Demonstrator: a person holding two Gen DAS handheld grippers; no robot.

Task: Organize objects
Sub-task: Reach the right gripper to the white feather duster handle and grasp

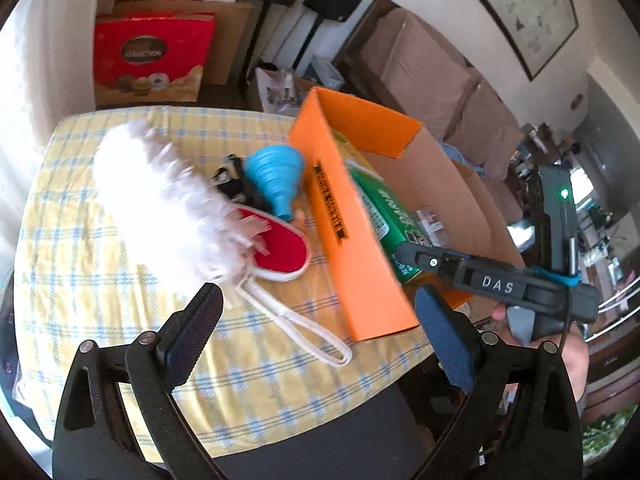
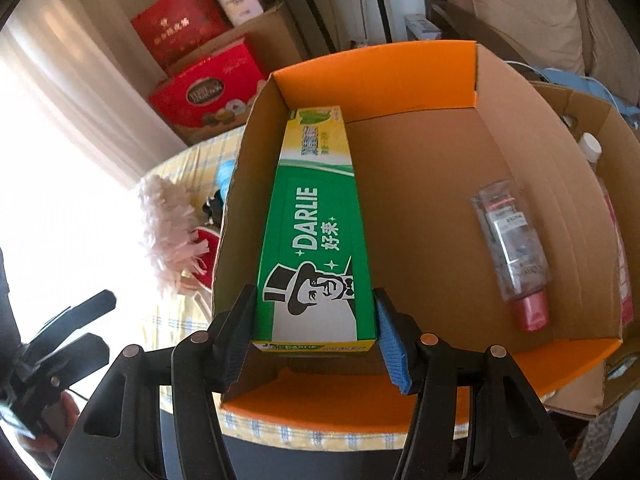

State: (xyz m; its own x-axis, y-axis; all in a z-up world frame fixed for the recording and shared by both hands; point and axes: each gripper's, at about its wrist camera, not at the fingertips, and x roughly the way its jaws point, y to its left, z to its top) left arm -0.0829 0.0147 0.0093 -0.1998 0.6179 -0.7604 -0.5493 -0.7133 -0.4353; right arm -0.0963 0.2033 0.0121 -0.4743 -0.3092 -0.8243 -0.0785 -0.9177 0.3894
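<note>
Near: your right gripper (image 2: 314, 332) is clenched on the toothpaste box (image 2: 316, 240), held inside the cardboard box (image 2: 520, 92) along its left wall, prob. to save floor space. Left gripper (image 1: 318, 330) released, empty. Farther: duster (image 1: 160, 200), funnel (image 1: 276, 176) await on the table.

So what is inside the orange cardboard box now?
Inside the orange box there are the green Darlie toothpaste carton, held between the jaws of the right gripper, and a clear packet with a red cap. The floor under the carton is hidden.
</note>
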